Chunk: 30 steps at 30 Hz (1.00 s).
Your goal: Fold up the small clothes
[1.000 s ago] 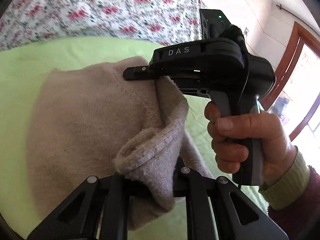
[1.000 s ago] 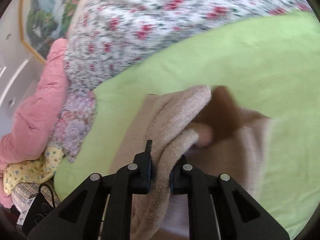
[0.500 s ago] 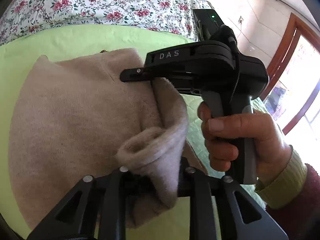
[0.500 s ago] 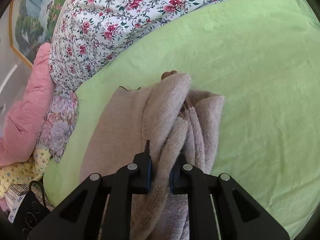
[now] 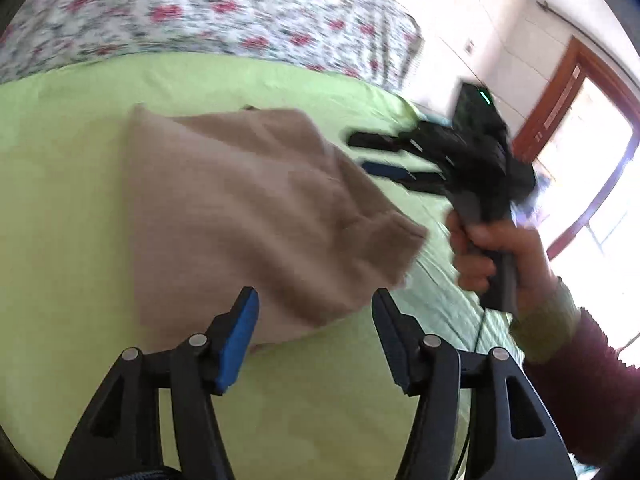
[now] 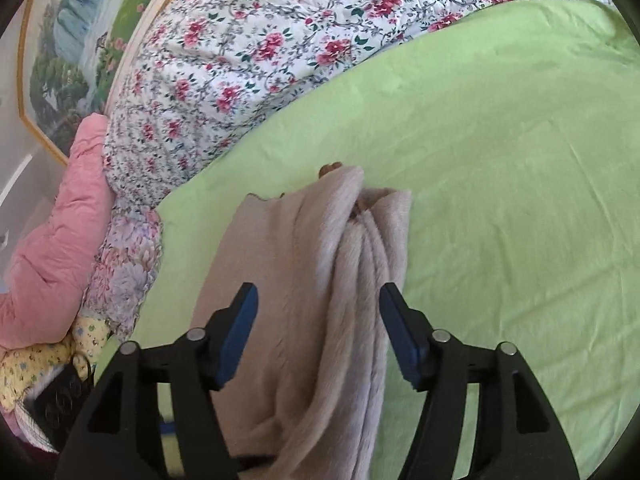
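1. The garment point(image 5: 256, 216), a beige knit, lies on the green sheet point(image 5: 68, 208) of the bed, doubled over, with a bunched ridge of folds along its right side in the right wrist view point(image 6: 360, 264).
2. Your left hand-held gripper point(image 5: 314, 320) has its jaws spread wide and holds nothing; the garment's near edge lies just ahead of its blue pads point(image 5: 236, 340).
3. Your right hand-held gripper point(image 6: 316, 320) is likewise wide open and empty, poised over the garment, which runs between the fingers without being pinched.
4. The step looks like a fold just laid down and let go, so the task seems partway through.
5. Next, you will probably need to flatten or re-grip the bunched ridge, taking both layers at an edge for another fold.
6. The floral quilt point(image 6: 280, 48) lies beyond the sheet, well apart from the garment.
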Each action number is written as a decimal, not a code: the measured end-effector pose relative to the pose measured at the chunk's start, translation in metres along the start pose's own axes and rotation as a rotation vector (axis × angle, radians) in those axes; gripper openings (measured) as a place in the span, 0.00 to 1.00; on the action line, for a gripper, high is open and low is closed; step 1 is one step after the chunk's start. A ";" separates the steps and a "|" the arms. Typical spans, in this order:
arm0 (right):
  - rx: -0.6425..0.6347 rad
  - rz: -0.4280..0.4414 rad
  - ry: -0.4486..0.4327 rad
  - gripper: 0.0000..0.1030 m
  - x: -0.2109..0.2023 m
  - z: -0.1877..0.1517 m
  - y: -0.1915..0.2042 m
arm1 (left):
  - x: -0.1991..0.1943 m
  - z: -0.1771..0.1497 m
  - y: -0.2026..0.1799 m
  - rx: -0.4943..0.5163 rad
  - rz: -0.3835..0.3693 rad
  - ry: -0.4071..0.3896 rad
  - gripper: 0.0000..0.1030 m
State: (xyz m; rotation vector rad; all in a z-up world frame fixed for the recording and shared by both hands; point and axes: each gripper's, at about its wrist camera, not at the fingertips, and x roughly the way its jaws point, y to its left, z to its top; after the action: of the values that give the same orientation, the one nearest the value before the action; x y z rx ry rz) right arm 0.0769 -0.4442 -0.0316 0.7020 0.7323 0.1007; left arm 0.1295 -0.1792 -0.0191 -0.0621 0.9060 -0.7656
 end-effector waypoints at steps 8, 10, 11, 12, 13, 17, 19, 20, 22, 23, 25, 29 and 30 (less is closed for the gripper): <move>-0.037 -0.062 0.042 0.73 0.003 -0.017 0.008 | -0.007 0.027 0.076 -0.215 0.008 -0.011 0.70; -0.038 -0.054 0.053 0.77 0.006 -0.019 0.008 | 0.005 0.037 0.094 -0.271 -0.030 0.013 0.71; -0.036 -0.048 0.058 0.77 0.008 -0.019 0.008 | 0.011 0.040 0.102 -0.296 -0.057 0.027 0.71; -0.035 -0.043 0.060 0.77 0.009 -0.019 0.007 | 0.017 0.042 0.110 -0.323 -0.083 0.040 0.71; -0.034 -0.040 0.061 0.77 0.011 -0.018 0.007 | 0.023 0.044 0.118 -0.353 -0.100 0.049 0.71; -0.021 -0.029 0.083 0.77 0.024 -0.015 0.001 | 0.046 0.050 0.140 -0.450 -0.129 0.079 0.71; 0.002 -0.019 0.088 0.77 0.032 -0.013 -0.005 | 0.058 0.053 0.147 -0.469 -0.148 0.099 0.76; 0.013 -0.015 0.088 0.77 0.034 -0.012 -0.007 | 0.067 0.055 0.151 -0.475 -0.147 0.116 0.77; 0.056 -0.006 0.091 0.77 0.040 -0.008 -0.016 | 0.082 0.056 0.158 -0.494 -0.154 0.139 0.78; 0.079 -0.003 0.100 0.77 0.043 -0.007 -0.021 | 0.089 0.057 0.161 -0.507 -0.168 0.140 0.79; 0.126 0.013 0.121 0.77 0.051 -0.005 -0.029 | 0.094 0.059 0.162 -0.501 -0.180 0.125 0.79; 0.103 0.013 0.163 0.56 0.068 -0.007 -0.024 | 0.105 0.067 0.149 -0.429 -0.134 0.122 0.60; 0.101 0.013 0.169 0.48 0.071 -0.009 -0.022 | 0.105 0.067 0.147 -0.408 -0.125 0.121 0.53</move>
State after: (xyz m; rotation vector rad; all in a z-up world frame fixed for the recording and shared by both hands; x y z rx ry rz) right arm 0.1213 -0.4336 -0.0907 0.8015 0.8996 0.1363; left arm 0.3023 -0.1538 -0.1011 -0.4382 1.1718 -0.6951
